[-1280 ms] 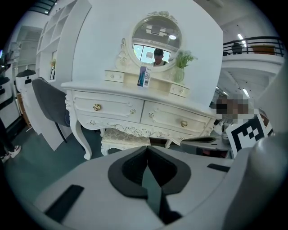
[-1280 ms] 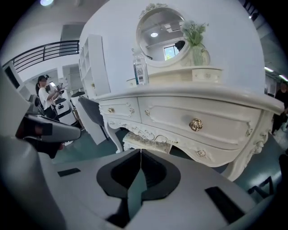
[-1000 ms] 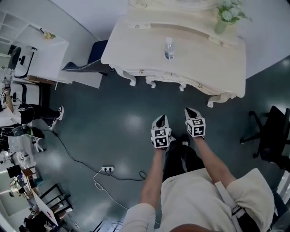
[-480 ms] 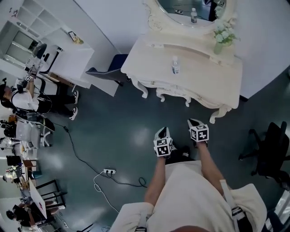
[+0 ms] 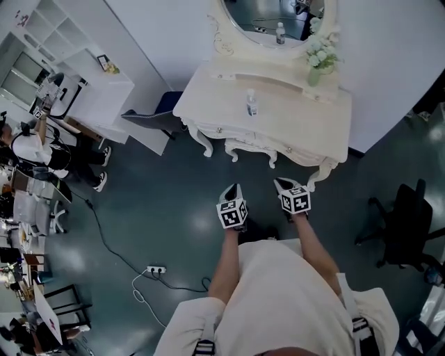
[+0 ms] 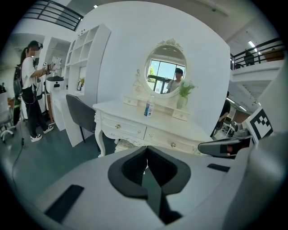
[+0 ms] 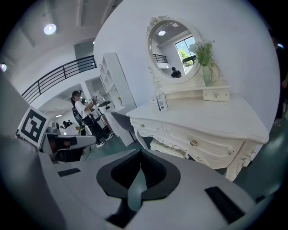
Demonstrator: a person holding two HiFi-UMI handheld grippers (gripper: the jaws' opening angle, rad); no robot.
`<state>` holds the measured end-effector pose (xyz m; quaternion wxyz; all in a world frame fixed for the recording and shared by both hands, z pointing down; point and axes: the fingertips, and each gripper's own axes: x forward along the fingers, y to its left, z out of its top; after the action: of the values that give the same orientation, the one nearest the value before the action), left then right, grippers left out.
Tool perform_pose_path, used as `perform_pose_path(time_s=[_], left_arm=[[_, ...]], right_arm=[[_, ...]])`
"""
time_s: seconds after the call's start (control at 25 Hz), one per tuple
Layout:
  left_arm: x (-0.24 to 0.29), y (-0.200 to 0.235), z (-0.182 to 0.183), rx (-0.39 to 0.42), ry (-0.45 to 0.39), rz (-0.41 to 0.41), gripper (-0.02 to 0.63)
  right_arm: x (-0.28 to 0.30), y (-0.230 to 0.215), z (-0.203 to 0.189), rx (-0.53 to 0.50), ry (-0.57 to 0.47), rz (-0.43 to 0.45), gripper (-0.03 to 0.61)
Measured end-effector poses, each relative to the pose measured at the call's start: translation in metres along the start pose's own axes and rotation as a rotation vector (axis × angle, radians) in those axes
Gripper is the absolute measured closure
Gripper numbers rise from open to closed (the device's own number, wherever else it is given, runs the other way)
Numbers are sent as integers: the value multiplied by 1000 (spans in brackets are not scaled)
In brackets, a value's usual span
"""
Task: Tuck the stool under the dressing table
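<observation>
The white dressing table (image 5: 327, 128) stands against the wall, with an oval mirror (image 5: 274, 21) above it. The white carved stool (image 7: 170, 148) sits under the table between its legs; only its front edge (image 5: 250, 151) shows from above, and part of it (image 6: 127, 146) appears in the left gripper view. My left gripper (image 5: 233, 189) and right gripper (image 5: 280, 183) hang side by side a short way in front of the table, pointing at it. Both are shut with nothing between the jaws, and neither touches the stool.
A bottle (image 5: 252, 103) and a vase of flowers (image 5: 316, 59) stand on the table. A grey chair (image 5: 149, 118) and white shelving (image 5: 90, 90) are to the left, a black office chair (image 5: 407, 222) to the right. A cable and power strip (image 5: 156, 270) lie on the floor. People (image 5: 35, 149) stand far left.
The head view has tilted up and the mirror has come into sight. Both grippers stay shut and side by side before the table. The stool has not moved.
</observation>
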<state>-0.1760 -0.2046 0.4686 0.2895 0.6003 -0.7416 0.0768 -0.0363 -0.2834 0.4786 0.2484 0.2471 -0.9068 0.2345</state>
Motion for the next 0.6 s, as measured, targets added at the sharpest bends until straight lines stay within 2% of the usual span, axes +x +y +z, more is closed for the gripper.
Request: perform_pose_path(time_s=[0.28, 0.6], left_arm=[[4, -10, -6, 42, 31, -29, 598], [2, -8, -7, 63, 47, -26, 598]], right_arm=[[-2, -6, 0, 18, 2, 8, 534], [2, -6, -5, 43, 13, 22, 534]])
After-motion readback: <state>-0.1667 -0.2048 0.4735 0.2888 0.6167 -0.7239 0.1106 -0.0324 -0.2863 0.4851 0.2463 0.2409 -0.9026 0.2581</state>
